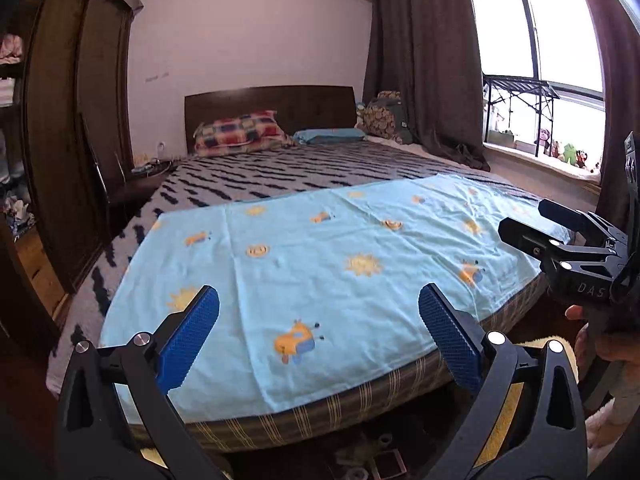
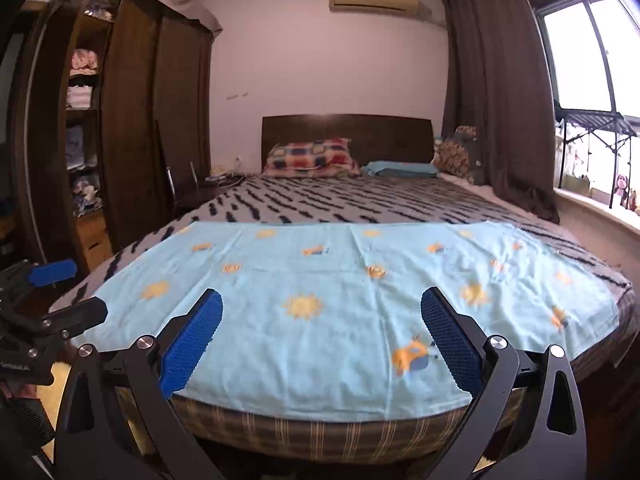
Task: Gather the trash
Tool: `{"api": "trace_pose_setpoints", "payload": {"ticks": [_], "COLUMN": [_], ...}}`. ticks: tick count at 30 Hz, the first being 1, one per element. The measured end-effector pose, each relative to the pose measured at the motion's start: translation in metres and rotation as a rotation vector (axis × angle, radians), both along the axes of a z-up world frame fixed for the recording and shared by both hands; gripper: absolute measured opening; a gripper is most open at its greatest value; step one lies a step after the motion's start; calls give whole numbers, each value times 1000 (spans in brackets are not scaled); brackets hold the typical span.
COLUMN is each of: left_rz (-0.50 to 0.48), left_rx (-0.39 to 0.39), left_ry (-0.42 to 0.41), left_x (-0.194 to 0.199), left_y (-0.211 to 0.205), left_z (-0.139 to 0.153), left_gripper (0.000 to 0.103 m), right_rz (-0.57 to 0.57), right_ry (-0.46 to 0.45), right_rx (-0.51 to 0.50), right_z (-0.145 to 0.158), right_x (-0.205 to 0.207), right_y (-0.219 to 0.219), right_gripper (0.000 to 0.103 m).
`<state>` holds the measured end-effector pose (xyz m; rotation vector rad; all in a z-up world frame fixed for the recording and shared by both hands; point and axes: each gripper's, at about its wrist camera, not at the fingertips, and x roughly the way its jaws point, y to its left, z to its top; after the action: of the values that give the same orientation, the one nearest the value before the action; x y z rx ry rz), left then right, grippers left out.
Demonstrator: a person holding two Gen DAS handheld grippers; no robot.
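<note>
Nearest the lens, we are holding the left tongs (image 1: 319, 312) released, their blue pads (image 1: 192, 336) standing well apart and gripping nothing; we are holding the right tongs (image 2: 321, 314) likewise released, their blue pads (image 2: 191, 344) spread wide with nothing between them; both pairs are hovering at the foot of the bed (image 1: 280, 424), apart from the bedding. We are seeing the right tongs also at the right edge of the left view (image 1: 536, 222), and the left tongs at the left edge of the right view (image 2: 60, 292), so the two are sitting side by side. A light blue cloth (image 1: 320, 280) printed with suns and small cartoon figures is lying flat across the near end of the bed, over a grey blanket with dark dashes (image 1: 280, 176); a checked pillow (image 1: 240, 132) and a blue pillow (image 1: 330, 135) are resting against the dark headboard (image 1: 272, 104). A dark wardrobe (image 2: 132, 120) is standing to the left; brown curtains (image 1: 420, 60) are hanging beside the window (image 1: 536, 32), with soft toys (image 1: 560, 152) on its sill. As for trash, we are making out only a few small, indistinct items on the floor below the foot of the bed (image 1: 372, 460); we cannot tell what they are.
</note>
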<state>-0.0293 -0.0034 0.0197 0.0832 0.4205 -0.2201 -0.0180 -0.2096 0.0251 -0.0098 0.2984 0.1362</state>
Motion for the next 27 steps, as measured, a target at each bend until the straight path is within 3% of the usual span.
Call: {"api": "trace_pose_setpoints", "payload": {"ticks": [7, 16, 27], "left_rz": [27, 1, 37], "left_rx": [-8, -38, -78], "left_ry": [-28, 41, 57], "left_x": [3, 4, 6], "left_y": [2, -6, 5], "left_z": [17, -10, -15], "left_gripper": [95, 95, 95], "right_rz": [-18, -61, -79], "right_ry": [13, 30, 49], "right_rx": [-18, 43, 39], "right_z": [9, -8, -13], "right_x": [1, -7, -3], "right_y": [-1, -3, 2], "right_gripper": [100, 100, 100]}}
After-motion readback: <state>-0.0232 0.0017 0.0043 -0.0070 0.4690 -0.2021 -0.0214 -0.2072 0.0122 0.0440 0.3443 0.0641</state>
